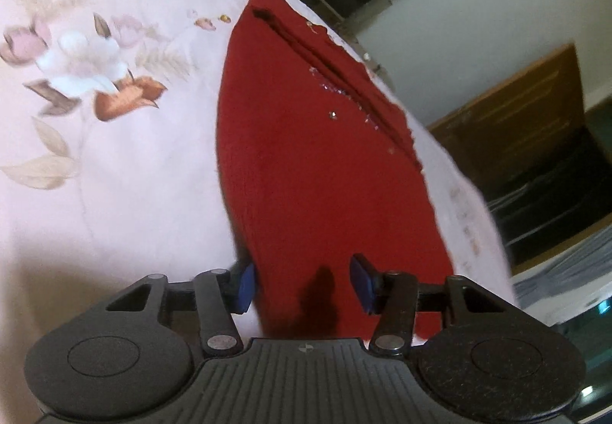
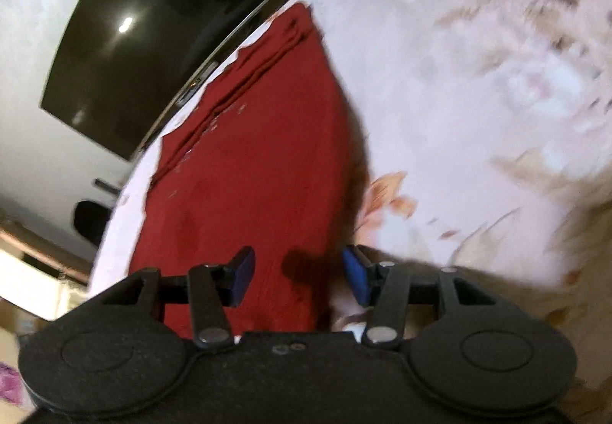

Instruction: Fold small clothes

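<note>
One red garment lies flat on a pale floral bedsheet, running away from both sets of fingers toward the bed's far edge. In the left wrist view the left gripper has its blue-padded fingers apart, the garment's near end between them with a gap at each pad; nothing is clamped. In the right wrist view the right gripper likewise holds its fingers apart over the garment's near end, its right pad just off the cloth's edge above the sheet. Sparkly trim and layered folds run along the garment's outer side. Beyond the bed's edge hang a dark flat screen on a white wall, with a brown wooden piece near it.
</note>
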{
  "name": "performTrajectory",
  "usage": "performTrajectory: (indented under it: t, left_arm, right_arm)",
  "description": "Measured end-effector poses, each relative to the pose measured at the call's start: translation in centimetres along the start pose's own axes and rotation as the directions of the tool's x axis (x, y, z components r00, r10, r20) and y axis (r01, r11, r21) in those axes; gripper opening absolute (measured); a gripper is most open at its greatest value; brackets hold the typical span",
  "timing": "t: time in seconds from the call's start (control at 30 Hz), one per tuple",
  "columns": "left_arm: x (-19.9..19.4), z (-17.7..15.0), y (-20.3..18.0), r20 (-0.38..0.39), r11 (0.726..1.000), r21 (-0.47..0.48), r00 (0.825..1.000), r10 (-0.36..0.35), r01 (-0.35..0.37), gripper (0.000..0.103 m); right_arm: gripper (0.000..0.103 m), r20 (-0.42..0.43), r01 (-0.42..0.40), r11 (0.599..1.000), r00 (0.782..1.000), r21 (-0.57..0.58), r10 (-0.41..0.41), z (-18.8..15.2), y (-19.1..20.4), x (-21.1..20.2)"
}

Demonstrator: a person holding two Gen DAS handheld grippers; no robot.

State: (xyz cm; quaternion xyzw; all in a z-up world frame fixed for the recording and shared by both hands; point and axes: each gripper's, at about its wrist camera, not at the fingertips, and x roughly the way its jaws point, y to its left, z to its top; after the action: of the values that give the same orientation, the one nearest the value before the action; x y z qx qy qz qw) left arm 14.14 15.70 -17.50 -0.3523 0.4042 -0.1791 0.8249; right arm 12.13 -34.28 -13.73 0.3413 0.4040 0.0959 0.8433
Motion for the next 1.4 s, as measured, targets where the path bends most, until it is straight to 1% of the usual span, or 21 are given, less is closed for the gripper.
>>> performTrajectory:
  t: [0.03, 0.07, 0.1, 0.13, 0.17, 0.2, 0.27, 0.33, 0.4, 0.47, 0.5, 0.57, 0.6, 0.63, 0.67, 0.8, 0.87, 1.0, 1.17, 1.3, 1.4]
  left_arm:
    - [0.4, 0.2, 0.4, 0.006, 1.000, -0.018, 1.000, -0.015, 0.015, 0.050]
    - [0.7, 0.2, 0.6, 0.013, 0.999, -0.036, 0.999, -0.029, 0.030, 0.044]
    - [0.9, 0.1, 0.9, 0.016, 0.998, -0.050, 0.999, -0.032, 0.033, 0.039]
    - [1.3, 0.1, 1.0, 0.013, 0.998, -0.053, 1.000, -0.025, 0.026, 0.025]
    - [1.6, -0.1, 1.0, 0.009, 0.998, -0.054, 1.000, -0.010, 0.011, 0.004]
    - [1.9, -0.2, 1.1, 0.005, 0.999, -0.051, 1.000, 0.001, 0.000, 0.003]
    - [0.7, -0.3, 0.8, 0.048, 0.999, -0.028, 0.999, -0.024, 0.025, 0.003]
    - [-1.3, -0.4, 0.0, 0.104, 0.997, 0.013, 0.991, -0.083, 0.083, 0.003]
    - [-2.2, -0.5, 0.0, 0.119, 0.998, 0.030, 0.991, -0.066, 0.063, 0.003]
    - [-1.5, -0.8, 1.0, 0.087, 0.999, 0.038, 0.996, -0.009, 0.006, 0.003]
    - [-0.6, -1.1, 1.6, 0.060, 0.999, 0.035, 0.998, 0.024, -0.026, 0.003]
    - [0.0, -1.3, 2.4, 0.076, 1.000, -0.011, 0.997, -0.007, 0.007, 0.003]
    - [-0.1, -1.2, 2.2, 0.083, 1.000, -0.016, 0.997, -0.004, 0.006, 0.003]
    - [-0.2, -1.2, 1.9, 0.087, 1.000, -0.011, 0.996, -0.005, 0.006, 0.003]
    - [-0.3, -1.3, 1.9, 0.089, 1.000, -0.011, 0.996, -0.012, 0.013, 0.003]
    - [-1.4, -0.3, 1.1, 0.140, 0.998, -0.016, 0.989, -0.052, 0.055, 0.003]
    - [-2.0, 1.0, 0.2, 0.183, 0.997, 0.002, 0.980, -0.075, 0.076, 0.003]
    - [-1.6, 5.3, -1.8, 0.257, 0.995, 0.035, 0.961, -0.102, 0.096, 0.003]
    - [0.9, 11.3, -4.5, 0.299, 0.990, 0.100, 0.946, -0.124, 0.098, 0.003]
    - [3.9, 16.5, -6.1, 0.307, 0.986, 0.140, 0.943, -0.132, 0.092, 0.003]
    - [6.3, 19.9, -6.7, 0.298, 0.985, 0.158, 0.948, -0.113, 0.068, 0.003]
  right_arm:
    - [0.048, 0.002, 0.002, 1.000, 1.000, -0.009, -0.002, 0.0, 0.2, 0.3]
    - [0.046, 0.004, -0.006, 1.000, 1.000, -0.005, 0.006, 0.1, 0.3, 0.7]
    - [0.037, 0.000, -0.024, 1.000, 1.000, 0.009, 0.024, 0.2, 0.3, 1.0]
    - [0.030, -0.009, -0.036, 0.999, 0.999, 0.024, 0.037, 0.4, 0.2, 1.5]
    - [0.015, -0.025, -0.038, 0.999, 0.999, 0.031, 0.039, 0.6, 0.1, 2.1]
    - [0.006, -0.035, -0.031, 0.999, 0.999, 0.027, 0.031, 0.6, 0.0, 2.5]
    - [0.005, -0.021, -0.026, 1.000, 0.999, 0.008, 0.026, 0.7, 0.3, 2.7]
    - [0.005, 0.029, -0.043, 0.998, 0.999, -0.051, 0.045, 1.0, 1.7, 1.3]
    - [0.005, 0.066, -0.081, 0.989, 0.994, -0.123, 0.090, 1.0, 2.9, -0.7]
    - [0.005, 0.074, -0.068, 0.982, 0.994, -0.175, 0.082, 1.1, 3.5, -1.7]
    - [0.005, 0.060, -0.052, 0.983, 0.996, -0.175, 0.063, 1.0, 3.1, -1.3]
    - [0.005, -0.012, 0.026, 0.989, 1.000, -0.144, -0.028, 0.6, 1.4, 0.9]
    - [0.005, -0.027, 0.033, 0.992, 0.999, -0.120, -0.036, 0.4, 0.7, 1.5]
    - [0.005, -0.013, 0.009, 0.996, 1.000, -0.089, -0.010, 0.4, 0.4, 1.4]
    - [0.005, -0.003, 0.008, 0.996, 1.000, -0.088, -0.009, 0.5, 0.7, 1.2]
    - [0.005, 0.052, -0.018, 0.986, 0.998, -0.167, 0.027, 1.4, 3.0, 0.0]
    - [0.005, 0.092, -0.034, 0.980, 0.994, -0.196, 0.053, 2.6, 4.5, -0.5]
    - [0.005, 0.168, -0.040, 0.964, 0.982, -0.261, 0.086, 5.8, 6.8, -0.7]
    - [0.005, 0.223, -0.036, 0.946, 0.968, -0.322, 0.113, 11.4, 9.1, 2.3]
    - [0.005, 0.240, -0.027, 0.938, 0.964, -0.346, 0.117, 14.9, 9.5, 4.8]
    - [0.005, 0.241, -0.032, 0.939, 0.963, -0.342, 0.121, 17.8, 9.4, 6.8]
